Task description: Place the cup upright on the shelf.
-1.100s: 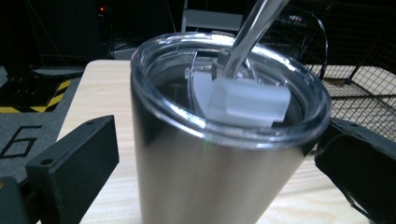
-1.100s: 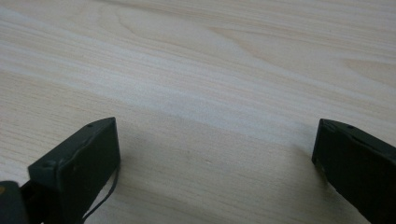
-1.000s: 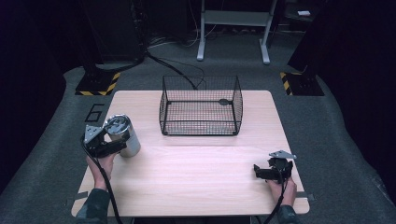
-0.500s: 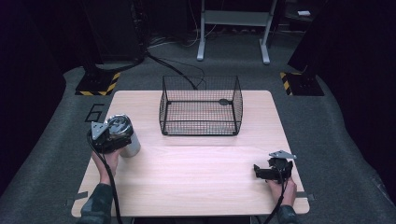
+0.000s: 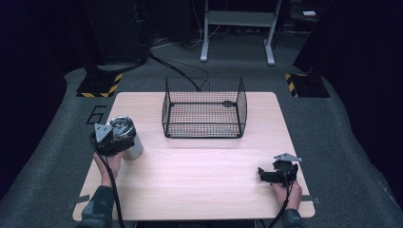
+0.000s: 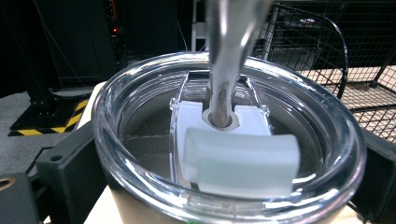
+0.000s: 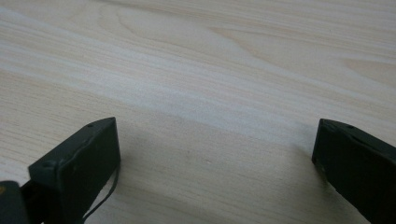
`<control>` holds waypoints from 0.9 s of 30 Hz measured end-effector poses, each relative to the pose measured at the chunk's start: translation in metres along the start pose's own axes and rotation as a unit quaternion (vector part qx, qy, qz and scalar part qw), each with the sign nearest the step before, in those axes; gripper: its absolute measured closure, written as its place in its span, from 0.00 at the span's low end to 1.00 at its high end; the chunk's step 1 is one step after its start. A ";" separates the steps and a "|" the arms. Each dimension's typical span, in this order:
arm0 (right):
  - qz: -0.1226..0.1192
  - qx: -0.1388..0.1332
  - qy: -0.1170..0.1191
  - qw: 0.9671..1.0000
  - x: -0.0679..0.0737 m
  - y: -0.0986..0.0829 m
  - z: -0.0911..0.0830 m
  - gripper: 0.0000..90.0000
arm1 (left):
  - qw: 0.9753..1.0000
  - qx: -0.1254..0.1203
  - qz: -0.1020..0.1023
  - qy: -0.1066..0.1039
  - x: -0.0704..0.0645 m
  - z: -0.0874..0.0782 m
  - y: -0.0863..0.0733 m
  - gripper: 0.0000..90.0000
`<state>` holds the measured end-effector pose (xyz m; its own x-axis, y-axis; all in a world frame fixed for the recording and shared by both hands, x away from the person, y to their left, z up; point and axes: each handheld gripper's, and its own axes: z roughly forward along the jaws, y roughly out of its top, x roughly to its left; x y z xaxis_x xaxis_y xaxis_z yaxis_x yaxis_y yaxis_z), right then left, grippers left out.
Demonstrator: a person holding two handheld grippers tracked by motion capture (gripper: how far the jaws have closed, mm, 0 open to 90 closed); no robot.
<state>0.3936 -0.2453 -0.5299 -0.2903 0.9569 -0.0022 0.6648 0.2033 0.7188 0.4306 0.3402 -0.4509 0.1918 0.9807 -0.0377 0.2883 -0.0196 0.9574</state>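
High view: left gripper (image 5: 115, 139) is clamping the tumbler (image 5: 127, 137) left of the basket (image 5: 204, 107), risking toppling if tilted; right gripper (image 5: 277, 173) is resting agape.

Steel tumbler (image 5: 132, 145), clear lid (image 6: 224, 140), metal straw (image 6: 229, 56), upright at table's left edge.

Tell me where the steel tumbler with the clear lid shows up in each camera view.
High view: the tumbler stands at the table's left edge, between the left tool's jaws.
Left gripper view: its clear lid sits close up at centre, a metal straw through it.
Right gripper view: bare wood and open jaws.
Shared landmark: the wire basket, also at upper right in the left gripper view.
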 end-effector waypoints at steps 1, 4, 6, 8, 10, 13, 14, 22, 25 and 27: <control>0.000 0.000 0.000 1.000 0.000 0.000 0.000 0.01 | 1.000 0.000 0.000 0.000 0.000 0.000 0.000 0.04; 0.000 0.000 0.000 1.000 0.000 0.000 0.000 0.01 | 1.000 0.001 0.005 -0.004 0.000 0.000 0.000 0.04; 0.000 0.000 0.000 1.000 0.000 0.000 0.000 0.01 | 1.000 0.002 0.012 -0.008 -0.002 -0.001 0.001 0.04; 0.001 -0.001 0.000 1.000 0.000 0.000 0.000 0.01 | 1.000 -0.001 0.016 -0.010 -0.003 -0.002 0.003 0.04; 0.001 -0.001 0.000 1.000 0.000 0.000 0.000 0.01 | 1.000 -0.001 0.017 -0.013 -0.003 -0.003 0.004 0.04; 0.001 -0.001 0.000 1.000 0.000 0.000 0.000 0.01 | 1.000 -0.003 0.021 -0.020 -0.005 -0.006 0.009 0.04; 0.001 -0.001 0.000 1.000 0.000 0.000 0.000 0.01 | 1.000 -0.003 0.021 -0.020 -0.005 -0.006 0.009 0.04; 0.001 -0.001 0.000 1.000 0.000 0.000 0.000 0.01 | 0.999 -0.002 0.029 -0.037 -0.008 -0.015 0.019 0.04; 0.001 -0.001 0.001 1.000 0.000 0.000 0.000 0.01 | 0.999 -0.002 0.028 -0.042 -0.008 -0.017 0.021 0.04; 0.001 -0.001 0.001 1.000 0.000 0.000 0.000 0.01 | 0.998 -0.004 0.028 -0.047 -0.009 -0.018 0.024 0.04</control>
<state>0.3938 -0.2453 -0.5299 -0.2895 0.9572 0.0003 0.6637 0.2005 0.7207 0.4184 0.3344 -0.4224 0.2953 0.9553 -0.0101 0.2677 -0.0726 0.9608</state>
